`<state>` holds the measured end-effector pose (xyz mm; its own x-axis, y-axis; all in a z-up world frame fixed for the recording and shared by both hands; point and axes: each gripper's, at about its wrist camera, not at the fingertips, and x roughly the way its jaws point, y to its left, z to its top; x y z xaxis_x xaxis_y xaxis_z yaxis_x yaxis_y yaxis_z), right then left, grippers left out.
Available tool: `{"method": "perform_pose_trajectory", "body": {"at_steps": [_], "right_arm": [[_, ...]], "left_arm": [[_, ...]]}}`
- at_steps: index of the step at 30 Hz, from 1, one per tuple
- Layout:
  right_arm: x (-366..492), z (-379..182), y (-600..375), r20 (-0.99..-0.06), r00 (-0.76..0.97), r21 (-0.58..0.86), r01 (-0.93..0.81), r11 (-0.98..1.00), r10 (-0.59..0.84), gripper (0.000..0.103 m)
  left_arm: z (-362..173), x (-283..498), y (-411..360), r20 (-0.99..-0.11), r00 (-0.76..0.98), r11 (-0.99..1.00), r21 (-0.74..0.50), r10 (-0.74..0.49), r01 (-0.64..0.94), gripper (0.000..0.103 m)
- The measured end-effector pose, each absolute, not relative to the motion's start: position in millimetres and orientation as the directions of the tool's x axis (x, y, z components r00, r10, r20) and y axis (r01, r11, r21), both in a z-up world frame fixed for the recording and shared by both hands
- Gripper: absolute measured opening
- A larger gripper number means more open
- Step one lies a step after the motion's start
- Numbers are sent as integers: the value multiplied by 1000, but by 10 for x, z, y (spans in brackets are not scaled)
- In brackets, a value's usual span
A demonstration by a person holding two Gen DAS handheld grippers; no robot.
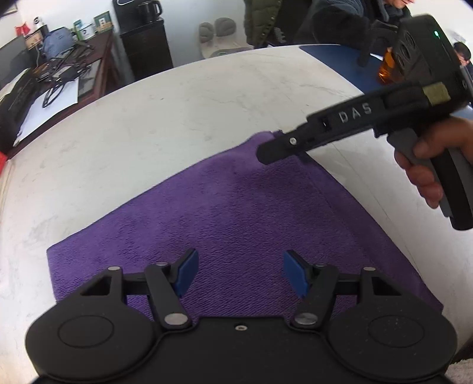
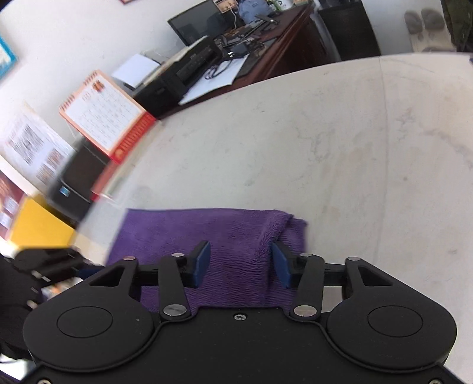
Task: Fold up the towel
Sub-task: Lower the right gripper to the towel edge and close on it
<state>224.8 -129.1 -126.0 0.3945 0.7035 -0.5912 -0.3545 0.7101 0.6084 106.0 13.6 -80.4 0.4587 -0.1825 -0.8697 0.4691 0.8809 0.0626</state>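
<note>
The purple towel (image 1: pixel 236 212) lies flat on the white table (image 1: pixel 177 124), centre frame; both the left gripper (image 1: pixel 239 273) and right gripper (image 2: pixel 241 263) gape, clasping nothing. A shallow pinch by the right could slip off the raised corner fold

Office, cluttered wooden desk (image 2: pixel 283 38), monitor (image 2: pixel 195 23), desk calendar (image 2: pixel 103 112)

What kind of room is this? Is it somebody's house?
Probably an office or workroom, not a house. Behind the white table with the purple towel stands a wooden desk with a monitor, a printer and cables, and a desk calendar sits at the table's edge.
</note>
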Motion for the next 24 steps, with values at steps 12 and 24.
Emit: {"method": "perform_pose_trajectory", "body": {"at_steps": [12,24], "right_arm": [[2270,-1281,-1273,-586,370,643,-329,691,721,37],[2427,-1405,-1263,-627,415,610,-266,746,660,10]], "left_arm": [[-855,1057,362,-872,457,908,36,-175,417,61],[-890,1019,418,-878,441,910,16,-185,413,61]]}}
